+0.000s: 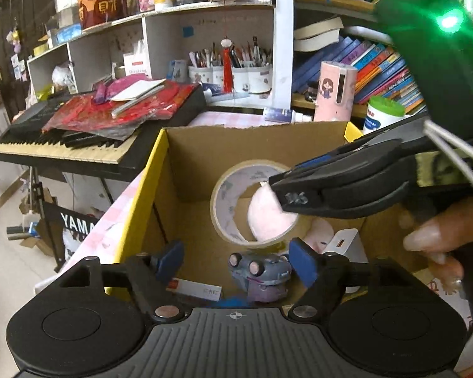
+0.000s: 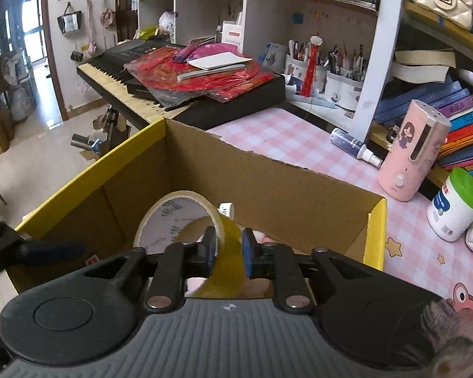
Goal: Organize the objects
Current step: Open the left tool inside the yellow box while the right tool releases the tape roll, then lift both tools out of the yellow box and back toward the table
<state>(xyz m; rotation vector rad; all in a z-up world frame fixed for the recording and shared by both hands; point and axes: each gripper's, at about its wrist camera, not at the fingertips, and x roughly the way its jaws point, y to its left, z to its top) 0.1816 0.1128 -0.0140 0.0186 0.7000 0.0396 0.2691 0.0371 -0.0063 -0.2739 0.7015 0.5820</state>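
My right gripper (image 2: pixel 227 253) is shut on a roll of yellowish tape (image 2: pixel 186 220) and holds it upright inside an open cardboard box (image 2: pixel 268 170). In the left wrist view the tape roll (image 1: pixel 233 201) hangs from the right gripper (image 1: pixel 279 189), which reaches in from the right. My left gripper (image 1: pixel 236 261) is open and empty above the near side of the box (image 1: pixel 186 157). In the box lie a grey toy car (image 1: pixel 261 274), a pink plush item (image 1: pixel 268 217), a white charger (image 1: pixel 343 245) and a small white packet (image 1: pixel 198 288).
The box stands on a pink checked tablecloth (image 2: pixel 299 138). A pink dispenser (image 2: pixel 413 151), a green-lidded white jar (image 2: pixel 457 204) and a spray bottle (image 2: pixel 356 146) stand to the right. A keyboard (image 2: pixel 179 85) with red papers is behind, with shelves of books and pens (image 2: pixel 331 60).
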